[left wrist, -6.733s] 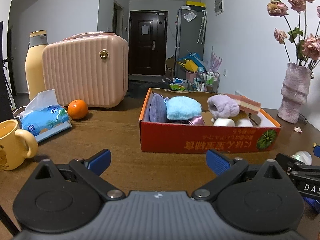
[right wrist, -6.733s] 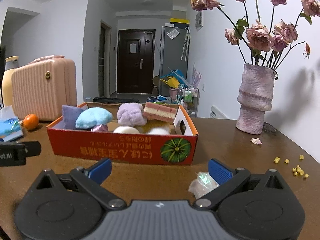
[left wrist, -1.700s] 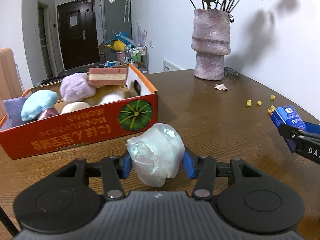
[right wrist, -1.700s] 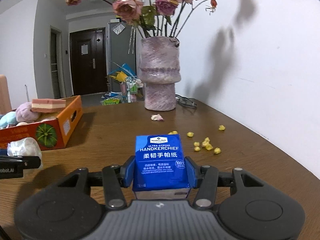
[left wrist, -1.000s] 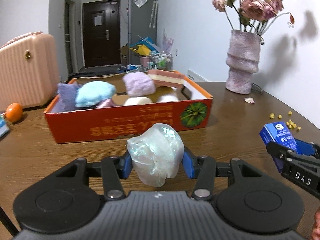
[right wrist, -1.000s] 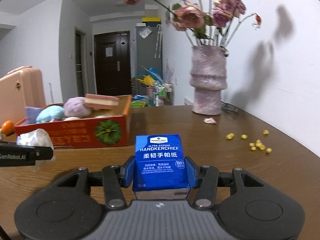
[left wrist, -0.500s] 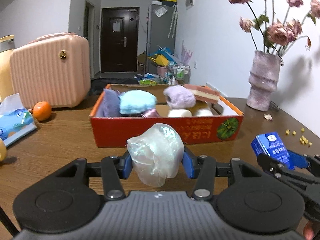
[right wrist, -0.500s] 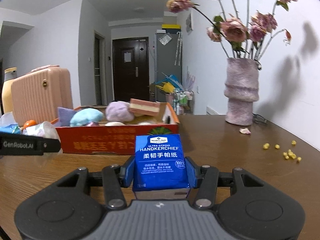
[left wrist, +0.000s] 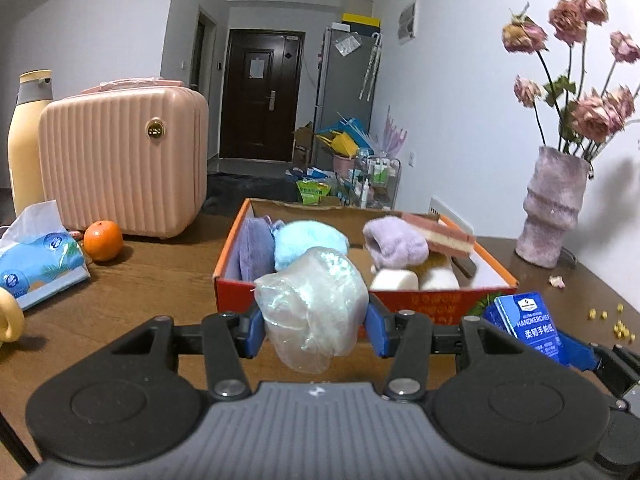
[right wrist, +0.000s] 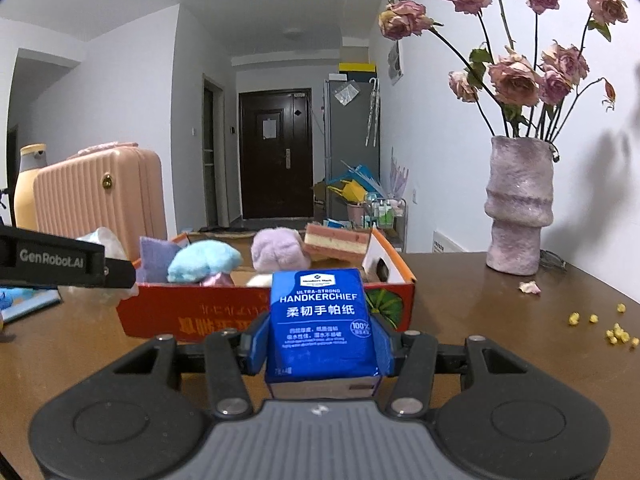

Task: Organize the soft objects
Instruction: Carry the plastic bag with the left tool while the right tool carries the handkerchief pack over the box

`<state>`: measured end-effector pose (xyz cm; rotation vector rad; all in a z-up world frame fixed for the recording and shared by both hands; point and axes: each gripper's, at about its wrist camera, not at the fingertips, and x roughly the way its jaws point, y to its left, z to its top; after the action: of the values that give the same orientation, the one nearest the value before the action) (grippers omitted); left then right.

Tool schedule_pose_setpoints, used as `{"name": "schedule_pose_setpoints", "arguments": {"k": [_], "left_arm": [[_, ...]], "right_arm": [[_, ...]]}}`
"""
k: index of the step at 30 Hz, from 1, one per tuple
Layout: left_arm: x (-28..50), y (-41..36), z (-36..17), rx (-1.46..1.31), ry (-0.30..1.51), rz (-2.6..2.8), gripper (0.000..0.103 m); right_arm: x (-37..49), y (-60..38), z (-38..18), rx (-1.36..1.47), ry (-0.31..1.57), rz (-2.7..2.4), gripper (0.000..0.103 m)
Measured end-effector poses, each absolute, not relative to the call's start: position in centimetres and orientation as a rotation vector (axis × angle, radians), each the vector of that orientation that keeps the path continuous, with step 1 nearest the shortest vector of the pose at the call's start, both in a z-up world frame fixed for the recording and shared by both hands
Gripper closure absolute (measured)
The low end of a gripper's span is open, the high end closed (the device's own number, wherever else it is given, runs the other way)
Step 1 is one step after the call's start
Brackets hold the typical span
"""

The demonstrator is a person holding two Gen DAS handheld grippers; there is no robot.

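Note:
My left gripper (left wrist: pixel 314 330) is shut on a crumpled clear plastic bag (left wrist: pixel 312 304), held just in front of the orange cardboard box (left wrist: pixel 440 302). My right gripper (right wrist: pixel 320 346) is shut on a blue handkerchief tissue pack (right wrist: pixel 322 320); that pack (left wrist: pixel 534 326) also shows at the right of the left wrist view. The box (right wrist: pixel 192 318) holds a light-blue fluffy cloth (left wrist: pixel 308 240), a purple cloth (left wrist: pixel 252 248), a lilac fluffy ball (left wrist: pixel 394 242), a pink-and-cream sponge (left wrist: pixel 440 234) and white soft pieces (left wrist: pixel 394 280). Both grippers hover over the table on the near side of the box.
A pink ribbed case (left wrist: pixel 124 168), a cream bottle (left wrist: pixel 28 140), an orange (left wrist: pixel 103 240), a blue tissue pack (left wrist: pixel 38 264) and a yellow mug (left wrist: pixel 8 318) stand left. A purple vase (right wrist: pixel 518 204) of dried roses stands right, with yellow crumbs (right wrist: pixel 612 332) on the wooden table (right wrist: pixel 480 312).
Both grippers have swung left and risen a little, so the box has shifted from left of centre to straight ahead and nearer. Both grips are unchanged.

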<state>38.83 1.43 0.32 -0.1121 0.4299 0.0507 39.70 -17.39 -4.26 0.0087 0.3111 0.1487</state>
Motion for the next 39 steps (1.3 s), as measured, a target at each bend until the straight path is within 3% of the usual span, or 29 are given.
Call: {"name": "schedule_pose_setpoints", "arguments": {"k": [39], "left_arm": [[54.1,3.7,1.3,-0.153,0.352,0.087,0.053]], "right_arm": [[56.3,-13.4,-2.7,0.047,0.199,0.21,0.053]]}}
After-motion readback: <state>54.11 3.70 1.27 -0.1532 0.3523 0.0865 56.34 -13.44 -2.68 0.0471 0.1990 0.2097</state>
